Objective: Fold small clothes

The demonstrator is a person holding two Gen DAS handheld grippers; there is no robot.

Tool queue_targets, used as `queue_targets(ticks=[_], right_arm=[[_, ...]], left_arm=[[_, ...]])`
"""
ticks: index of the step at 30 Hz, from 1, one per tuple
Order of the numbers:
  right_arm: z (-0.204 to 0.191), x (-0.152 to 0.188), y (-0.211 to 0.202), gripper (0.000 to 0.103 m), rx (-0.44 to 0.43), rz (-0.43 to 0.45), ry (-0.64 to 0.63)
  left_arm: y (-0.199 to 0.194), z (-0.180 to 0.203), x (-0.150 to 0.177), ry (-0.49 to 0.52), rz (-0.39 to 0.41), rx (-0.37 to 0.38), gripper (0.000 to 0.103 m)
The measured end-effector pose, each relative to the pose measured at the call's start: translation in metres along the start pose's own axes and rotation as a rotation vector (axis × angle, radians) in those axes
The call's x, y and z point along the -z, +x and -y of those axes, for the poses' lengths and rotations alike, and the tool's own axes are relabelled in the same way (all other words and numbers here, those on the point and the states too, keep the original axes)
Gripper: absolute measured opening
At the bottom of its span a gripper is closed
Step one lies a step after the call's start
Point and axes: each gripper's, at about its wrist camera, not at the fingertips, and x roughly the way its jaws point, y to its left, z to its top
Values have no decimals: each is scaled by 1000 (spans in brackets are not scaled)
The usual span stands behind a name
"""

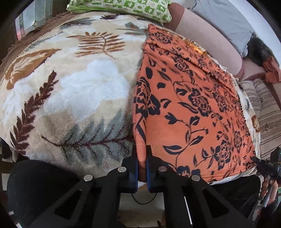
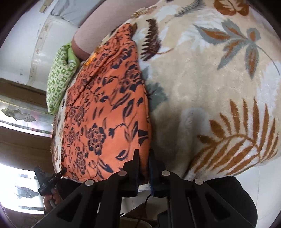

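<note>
An orange garment with a black flower print point(image 1: 189, 105) lies flat on a cream leaf-patterned blanket point(image 1: 73, 91). My left gripper point(image 1: 141, 157) is shut on the garment's near left corner, with orange cloth pinched between the blue pads. In the right wrist view the same garment point(image 2: 108, 114) lies left of centre on the blanket point(image 2: 210, 87). My right gripper point(image 2: 144, 163) is shut on the garment's near right corner. Each gripper shows at the other view's edge: the right one point(image 1: 260, 163) and the left one point(image 2: 59, 172).
A green patterned pillow point(image 1: 123, 7) lies at the far end of the bed, also in the right wrist view point(image 2: 59, 73). A brown headboard or bolster point(image 1: 207, 38) runs along the far side. A striped cushion point(image 1: 263, 112) lies at right.
</note>
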Motion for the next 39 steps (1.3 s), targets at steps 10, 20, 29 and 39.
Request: queue_targets(ticks=[10, 20, 29, 39], right_arm=[[-8, -9, -25, 9, -159, 69, 44], [-17, -33, -36, 9, -247, 117, 46], [-49, -100, -35, 8, -300, 147, 1], [-66, -325, 63, 13, -246, 290, 91]], left_arm=[[-42, 7, -27, -27, 77, 141, 6], [-48, 18, -59, 12, 117, 156, 6], [-55, 45, -155, 72, 180, 199, 6], [57, 60, -357, 20, 282, 57, 61]])
